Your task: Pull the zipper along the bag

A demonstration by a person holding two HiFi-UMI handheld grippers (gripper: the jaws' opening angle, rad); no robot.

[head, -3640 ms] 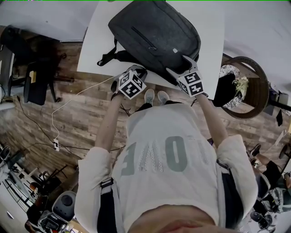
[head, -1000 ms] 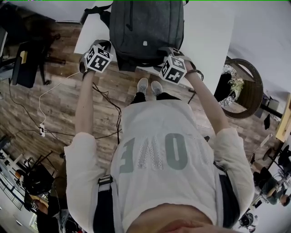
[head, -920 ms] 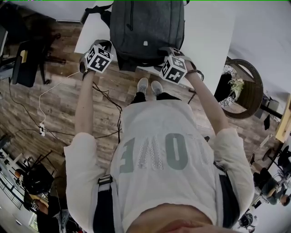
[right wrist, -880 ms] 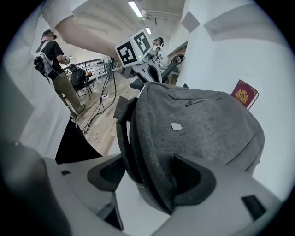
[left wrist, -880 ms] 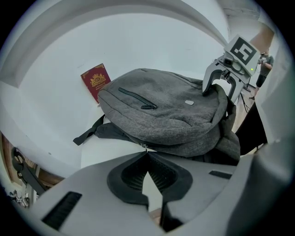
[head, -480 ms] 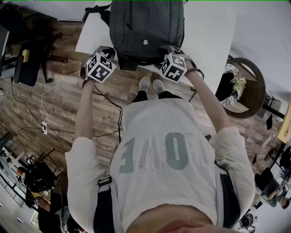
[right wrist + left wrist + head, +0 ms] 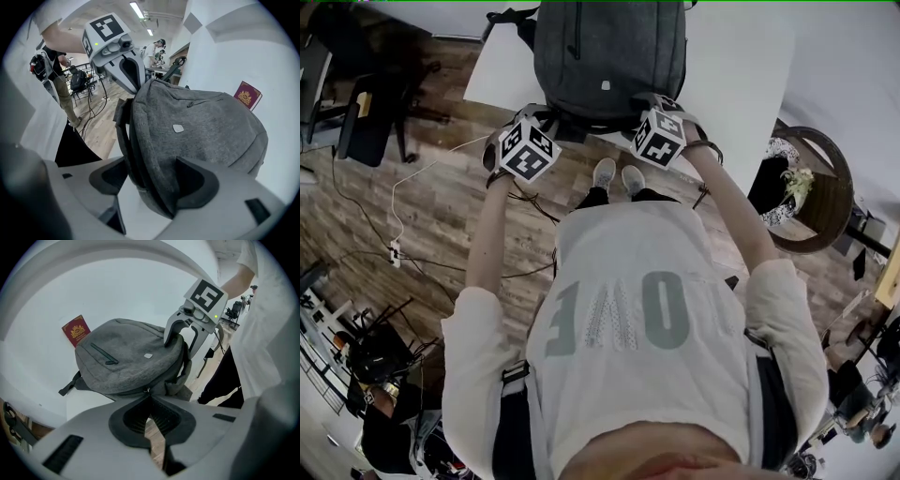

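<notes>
Two grippers are working on a grey bag (image 7: 609, 47) that is lying flat on a white table (image 7: 731, 66), at 12 o'clock in the head view, with its lower end reaching the table's near edge. The left gripper (image 7: 546, 120) is sitting at the bag's 7 o'clock corner and the right gripper (image 7: 666, 103) at its 5 o'clock corner, both pointing steeply down toward it.

In the left gripper view, the left gripper (image 7: 149, 397) is squeezing its jaws tight together, and the small zipper pull (image 7: 147, 391) is sitting pinched at their very tips, on the seam running round the bag's near edge. At 1 o'clock in that view the right gripper (image 7: 180, 341) is straddling the bag's other corner.

In the right gripper view, the right gripper (image 7: 150, 183) is holding its jaws wide, with the thick edge of the bag wedged between them and the dark pads pressing on the fabric from both sides. The left gripper (image 7: 131, 77) is showing at 11 o'clock, its tips down at the bag's edge.

A small pale tag (image 7: 147, 356) is showing on the bag's upper face. A red booklet (image 7: 76, 330) is lying on the table near the bag's far end, at 10 o'clock in the left gripper view and at 2 o'clock in the right gripper view.

The person's shoes (image 7: 619, 175) are standing on the wooden floor (image 7: 441, 216) at the bag's 6 o'clock.
</notes>
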